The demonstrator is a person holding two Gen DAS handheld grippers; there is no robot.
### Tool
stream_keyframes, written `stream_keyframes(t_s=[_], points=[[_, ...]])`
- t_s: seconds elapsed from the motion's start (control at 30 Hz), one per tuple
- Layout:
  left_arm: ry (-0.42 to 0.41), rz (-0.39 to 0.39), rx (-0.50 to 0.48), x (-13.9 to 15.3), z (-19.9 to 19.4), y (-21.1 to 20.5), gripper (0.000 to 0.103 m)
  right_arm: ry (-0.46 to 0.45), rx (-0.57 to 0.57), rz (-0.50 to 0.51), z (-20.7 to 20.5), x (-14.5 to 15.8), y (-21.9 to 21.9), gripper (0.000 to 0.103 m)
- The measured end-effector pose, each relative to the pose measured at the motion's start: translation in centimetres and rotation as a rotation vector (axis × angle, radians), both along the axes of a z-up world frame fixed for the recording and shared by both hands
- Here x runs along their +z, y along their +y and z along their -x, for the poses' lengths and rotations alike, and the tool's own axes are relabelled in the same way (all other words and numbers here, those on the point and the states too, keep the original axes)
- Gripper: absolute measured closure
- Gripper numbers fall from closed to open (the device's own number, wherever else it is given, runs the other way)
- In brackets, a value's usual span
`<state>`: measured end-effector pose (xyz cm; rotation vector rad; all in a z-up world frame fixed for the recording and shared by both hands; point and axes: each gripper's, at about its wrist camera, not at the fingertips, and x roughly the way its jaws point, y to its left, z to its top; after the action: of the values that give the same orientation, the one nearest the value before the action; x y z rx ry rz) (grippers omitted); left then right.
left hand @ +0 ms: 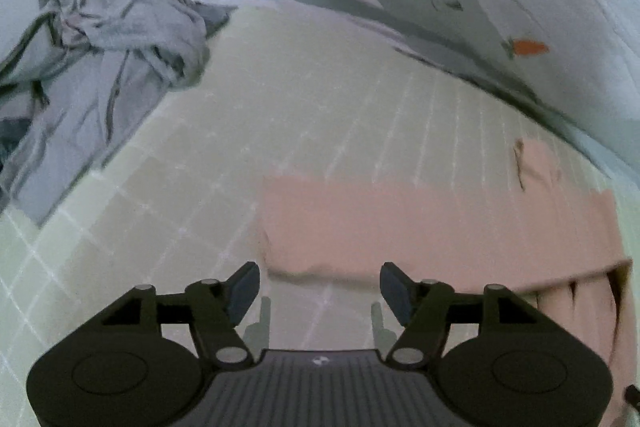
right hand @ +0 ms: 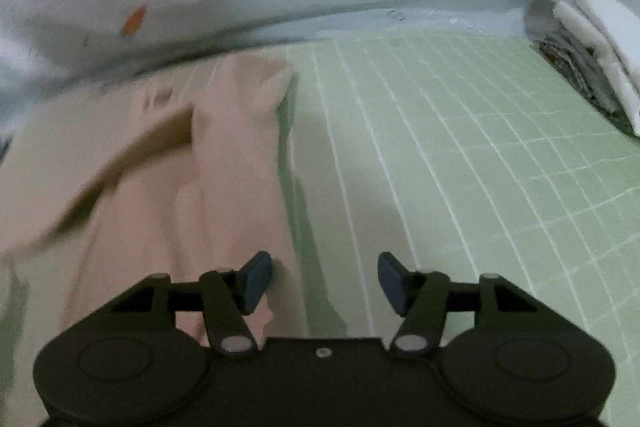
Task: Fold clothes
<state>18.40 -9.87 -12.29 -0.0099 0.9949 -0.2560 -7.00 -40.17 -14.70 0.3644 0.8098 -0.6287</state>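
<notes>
A pink garment (left hand: pixel 420 223) lies partly folded on the green gridded mat (left hand: pixel 304 99). My left gripper (left hand: pixel 320 287) is open and empty, hovering just before the garment's near left edge. In the right wrist view the same pink garment (right hand: pixel 168 187) lies to the left on the mat (right hand: pixel 460 147), with a fold running across it. My right gripper (right hand: pixel 324 279) is open and empty at the garment's right edge, its left finger over the cloth.
A crumpled grey garment (left hand: pixel 108 55) lies at the mat's far left. A pale sheet with small carrot prints (left hand: pixel 520 7) bounds the far side. A stack of folded white and patterned cloths (right hand: pixel 592 51) sits at the far right.
</notes>
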Motion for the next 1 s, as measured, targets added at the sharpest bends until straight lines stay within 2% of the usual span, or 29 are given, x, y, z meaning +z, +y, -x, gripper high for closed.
stream_keyframes(t_s=[0.1,0.2,0.27,0.37,0.47,0.53,0.63,0.67,0.7,0.83,0.93,1.0], points=[[0.021,-0.017,-0.035,-0.5,1.3,0.0,0.035,0.031,0.044,-0.008,1.0,-0.9,2.5,0.043],[0.041,-0.029,-0.056,-1.1,2.2,0.1,0.035,0.044,0.097,0.020,1.8,-0.6,5.2,0.043],[0.052,-0.036,-0.073,-1.4,2.8,0.1,0.034,0.064,0.123,0.084,2.0,0.2,6.7,0.043],[0.057,-0.043,-0.103,-1.6,3.4,-0.2,0.034,0.028,0.175,0.179,2.4,1.9,8.7,0.048],[0.055,-0.040,-0.129,-1.6,3.9,-0.4,0.034,0.026,0.248,0.190,1.9,2.4,10.1,0.060],[0.054,-0.039,-0.145,-1.6,4.4,-0.4,0.034,0.072,0.270,0.160,1.5,1.5,10.5,0.081],[0.048,-0.035,-0.160,-1.3,5.2,0.0,0.034,0.112,0.279,0.132,1.4,0.5,11.1,0.084],[0.045,-0.034,-0.161,-1.3,5.5,0.2,0.034,0.113,0.278,0.126,1.6,0.6,11.2,0.095],[0.044,-0.033,-0.162,-1.2,5.7,0.4,0.034,0.110,0.272,0.120,1.8,0.7,11.1,0.100],[0.037,-0.024,-0.150,-0.8,6.7,1.2,0.034,0.026,0.264,0.154,3.7,2.6,11.9,0.100],[0.037,-0.016,-0.137,-0.6,7.6,1.7,0.034,-0.019,0.353,0.217,4.4,4.5,13.8,0.100],[0.050,-0.012,-0.132,-0.8,8.2,2.0,0.033,-0.012,0.412,0.215,4.2,4.2,14.8,0.100]])
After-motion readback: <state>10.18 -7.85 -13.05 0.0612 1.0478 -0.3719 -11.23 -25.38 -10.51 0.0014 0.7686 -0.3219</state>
